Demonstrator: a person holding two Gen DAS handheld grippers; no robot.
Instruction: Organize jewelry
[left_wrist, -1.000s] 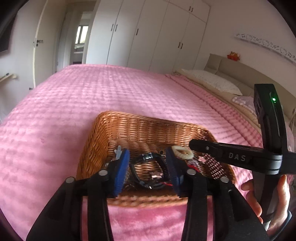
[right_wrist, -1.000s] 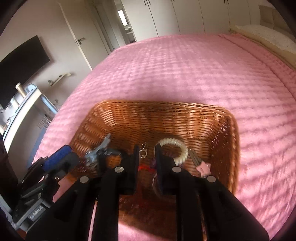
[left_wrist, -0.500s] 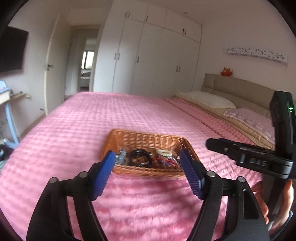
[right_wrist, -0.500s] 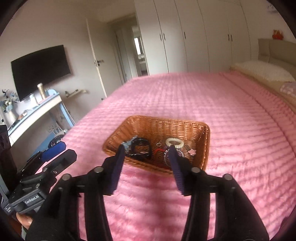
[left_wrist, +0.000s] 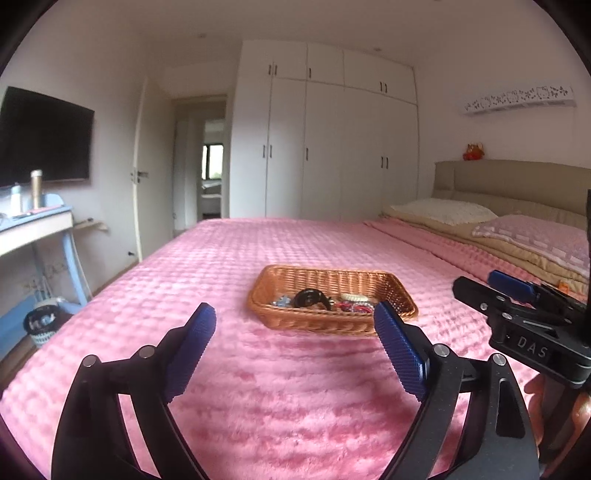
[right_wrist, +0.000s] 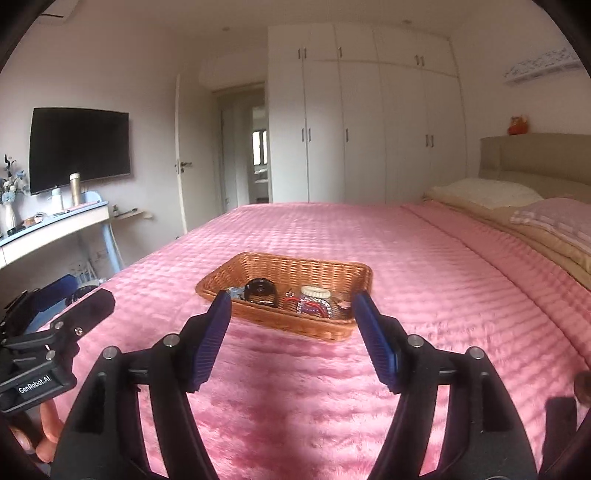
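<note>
Both the left gripper (left_wrist: 295, 336) and right gripper (right_wrist: 291, 325) hang released and empty above the bed (left_wrist: 229, 258), short of the wicker basket (left_wrist: 397, 291) holding the jewelry (right_wrist: 312, 301); any re-approach should single out one piece.

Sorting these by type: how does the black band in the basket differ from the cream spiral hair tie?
The black band is dark, smooth and the larger loop; the cream spiral hair tie is pale, ribbed and smaller. The band lies toward the left of the wicker basket, the hair tie nearer the middle, above a red and silver tangle. Both are loops lying inside the basket, untouched by either tool.
</note>
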